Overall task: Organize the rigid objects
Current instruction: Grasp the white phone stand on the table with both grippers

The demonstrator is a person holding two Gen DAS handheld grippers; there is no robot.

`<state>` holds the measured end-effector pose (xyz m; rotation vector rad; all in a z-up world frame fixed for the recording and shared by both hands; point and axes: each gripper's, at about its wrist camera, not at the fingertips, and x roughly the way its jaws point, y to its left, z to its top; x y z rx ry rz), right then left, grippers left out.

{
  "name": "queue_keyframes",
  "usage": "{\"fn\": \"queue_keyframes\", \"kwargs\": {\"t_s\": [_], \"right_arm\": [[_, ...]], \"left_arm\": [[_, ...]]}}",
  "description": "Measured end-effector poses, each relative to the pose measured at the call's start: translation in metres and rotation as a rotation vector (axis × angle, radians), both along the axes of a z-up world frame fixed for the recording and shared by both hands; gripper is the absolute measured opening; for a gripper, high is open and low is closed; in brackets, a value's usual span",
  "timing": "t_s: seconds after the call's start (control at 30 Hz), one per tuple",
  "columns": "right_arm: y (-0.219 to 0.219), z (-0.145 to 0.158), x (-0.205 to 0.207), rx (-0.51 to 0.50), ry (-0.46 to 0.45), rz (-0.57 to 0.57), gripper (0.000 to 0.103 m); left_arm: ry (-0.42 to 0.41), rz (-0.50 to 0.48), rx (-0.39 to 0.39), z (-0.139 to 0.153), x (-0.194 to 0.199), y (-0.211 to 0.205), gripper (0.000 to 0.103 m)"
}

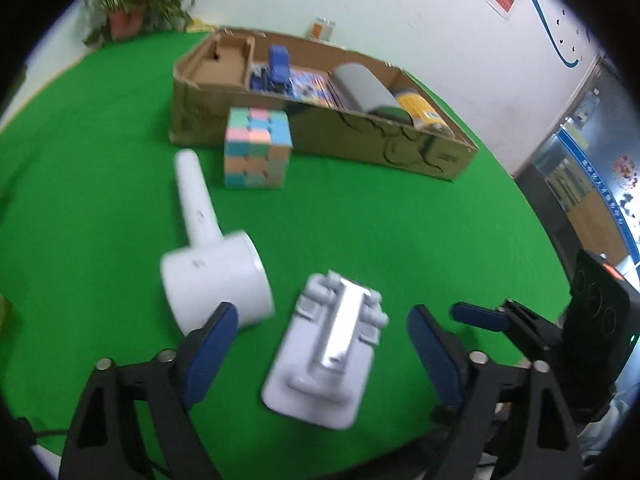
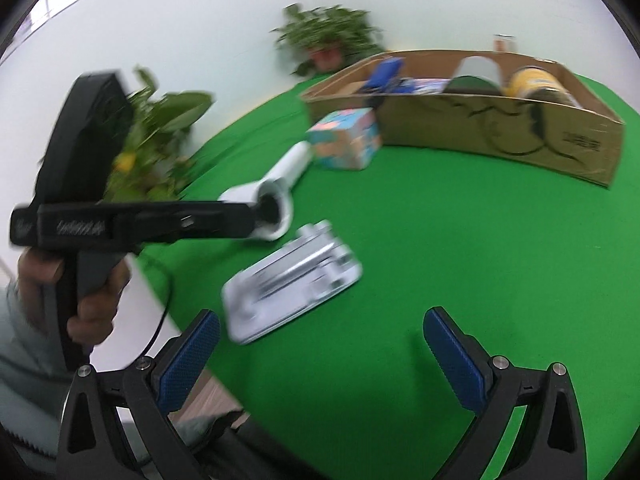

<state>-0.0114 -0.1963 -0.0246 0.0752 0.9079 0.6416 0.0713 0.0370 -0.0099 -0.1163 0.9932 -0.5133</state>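
A grey-white flat fixture with a shiny metal bar [image 1: 332, 352] lies on the green cloth. My left gripper [image 1: 323, 309] hovers over it, open, its blue pads either side without touching. A white handheld device [image 1: 212, 268] lies just to the left, and beyond it stands a pastel puzzle cube [image 1: 256, 148]. Behind the cube is a long cardboard box [image 1: 320, 136]. In the right wrist view my right gripper [image 2: 322, 315] is open over bare cloth, right of the fixture [image 2: 292, 280]. A hand [image 2: 96, 300] holds the left gripper's handle there.
The box [image 2: 560, 140] holds a blue object [image 1: 278, 66], books, a grey cylinder [image 1: 360, 86] and a yellow can [image 1: 420, 108]. Potted plants [image 2: 332, 40] stand at the table's far edge and left side [image 2: 160, 140]. The cloth's near-left edge [image 2: 168, 304] drops off, with a cable beside it.
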Motion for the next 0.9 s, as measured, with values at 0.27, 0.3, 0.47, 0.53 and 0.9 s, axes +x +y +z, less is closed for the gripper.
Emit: {"fn": "queue_keyframes", "kwargs": {"t_s": [0.27, 0.3, 0.47, 0.53, 0.9], "right_arm": [[0.004, -0.002, -0.01, 0.003, 0.012, 0.036, 0.102], [0.003, -0.002, -0.011, -0.001, 0.013, 0.034, 0.102], [-0.009, -0.003, -0.018, -0.017, 0.019, 0.008, 0.102], [-0.014, -0.004, -0.018, -0.016, 0.026, -0.008, 0.102], [-0.057, 0.001, -0.025, -0.118, -0.03, -0.209, 0.102]], "left_arm": [[0.149, -0.022, 0.069, -0.033, 0.008, -0.023, 0.076], [0.16, -0.008, 0.079, -0.036, 0.009, -0.026, 0.076], [0.206, -0.032, 0.014, -0.038, 0.009, -0.042, 0.076], [0.235, -0.078, -0.042, -0.039, 0.009, -0.056, 0.076], [0.355, -0.211, -0.304, -0.048, 0.013, -0.109, 0.076]]}}
